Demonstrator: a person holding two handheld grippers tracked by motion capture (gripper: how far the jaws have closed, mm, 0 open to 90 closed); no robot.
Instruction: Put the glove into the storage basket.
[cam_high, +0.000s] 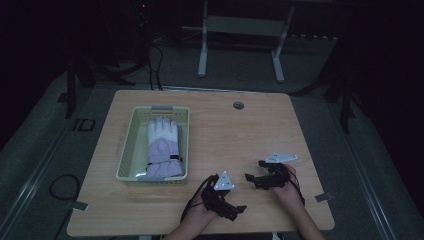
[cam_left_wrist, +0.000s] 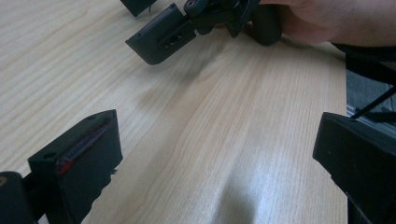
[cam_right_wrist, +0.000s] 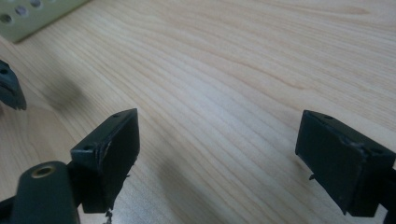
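A white-and-lilac glove (cam_high: 163, 147) lay in the pale basket (cam_high: 127, 145) on the table (cam_high: 240, 135), seemingly done, while the left tool (cam_high: 239, 209) and right tool (cam_high: 254, 173) rested nearby, jaws wide apart, holding nothing.

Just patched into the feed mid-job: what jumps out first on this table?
The pale glove lying in the light green basket at the table's left side draws the eye first. Next come the two grippers near the front edge: the left gripper and right gripper, jaws spread wide, holding nothing, over bare wood.
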